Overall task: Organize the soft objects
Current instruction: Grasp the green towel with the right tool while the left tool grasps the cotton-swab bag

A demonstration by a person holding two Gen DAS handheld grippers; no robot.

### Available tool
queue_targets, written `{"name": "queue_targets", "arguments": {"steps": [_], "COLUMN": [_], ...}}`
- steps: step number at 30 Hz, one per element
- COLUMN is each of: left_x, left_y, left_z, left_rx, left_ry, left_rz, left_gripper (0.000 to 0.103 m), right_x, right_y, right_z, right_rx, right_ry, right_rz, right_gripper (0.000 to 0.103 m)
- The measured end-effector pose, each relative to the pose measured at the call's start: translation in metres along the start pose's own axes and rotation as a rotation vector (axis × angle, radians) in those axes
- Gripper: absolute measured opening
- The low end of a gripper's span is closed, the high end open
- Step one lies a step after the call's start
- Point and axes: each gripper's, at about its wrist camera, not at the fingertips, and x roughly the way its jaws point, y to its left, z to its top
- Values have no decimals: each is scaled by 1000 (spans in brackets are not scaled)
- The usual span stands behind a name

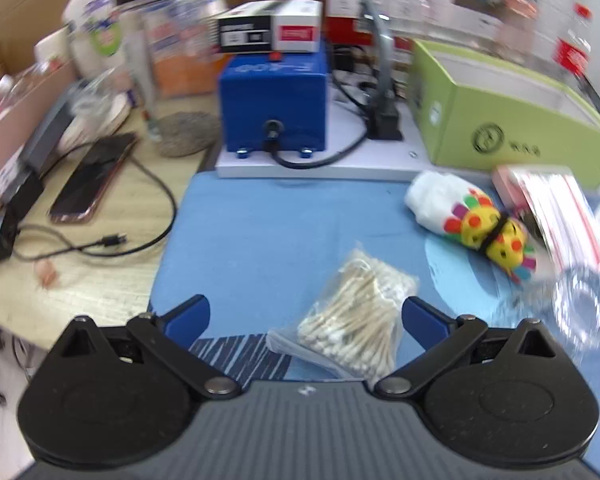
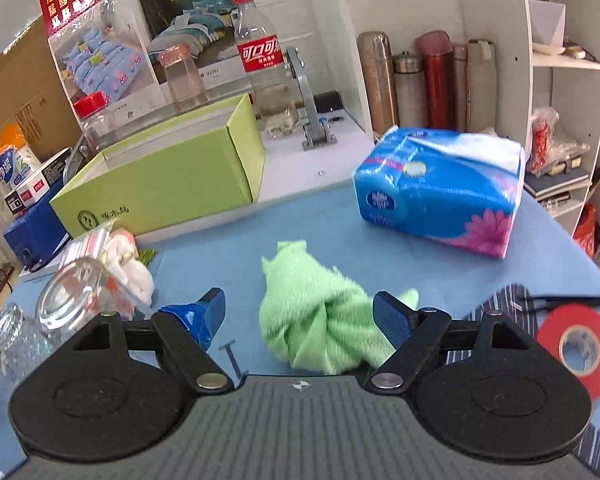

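While hovering over the blue mat [image 1: 268,232], left gripper [image 1: 306,314] spread wide, empty, with the bag of cotton swabs [image 1: 358,312] lying between and ahead of its fingers. Right gripper [image 2: 299,308] likewise wide, crumpled green cloth [image 2: 320,316] on the mat between the pads, right pad just beside it, contact unclear. Blue tissue pack [image 2: 440,196] farther back; green box [image 2: 168,176] to its left.

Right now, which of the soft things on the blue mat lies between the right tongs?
The crumpled green towel. It lies between the open right tongs; the blue tissue pack sits farther back, right.
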Motion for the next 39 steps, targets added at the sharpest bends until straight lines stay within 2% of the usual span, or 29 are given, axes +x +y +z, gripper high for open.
{"name": "queue_targets", "arguments": {"steps": [5, 11, 15, 23, 29, 33, 37, 39], "left_x": [10, 31, 39, 55, 57, 56, 54, 51], "left_y": [-10, -6, -10, -9, -9, -9, -10, -11], "left_z": [-1, 0, -1, 8, 10, 7, 6, 4], "left_rx": [215, 331, 401, 332, 323, 311, 301, 295], "left_ry": [-12, -1, 5, 38, 35, 25, 20, 20], "left_rz": [-55, -155, -214, -275, -278, -266, -249, -243], "left_gripper": [102, 101, 101, 102, 102, 102, 102, 100], "right_x": [0, 1, 9, 45, 76, 71, 60, 60], "right_y": [2, 8, 20, 26, 19, 4, 2, 4], "right_z": [-2, 7, 17, 33, 30, 24, 6, 6], "right_rx": [-44, -218, -392, -469, -475, -353, -339, -328], "right_ry": [56, 147, 181, 209, 263, 233, 131, 124], "right_rz": [-1, 61, 52, 52, 8, 32, 16, 9], "right_gripper": [68, 68, 68, 68, 68, 70, 72, 73]}}
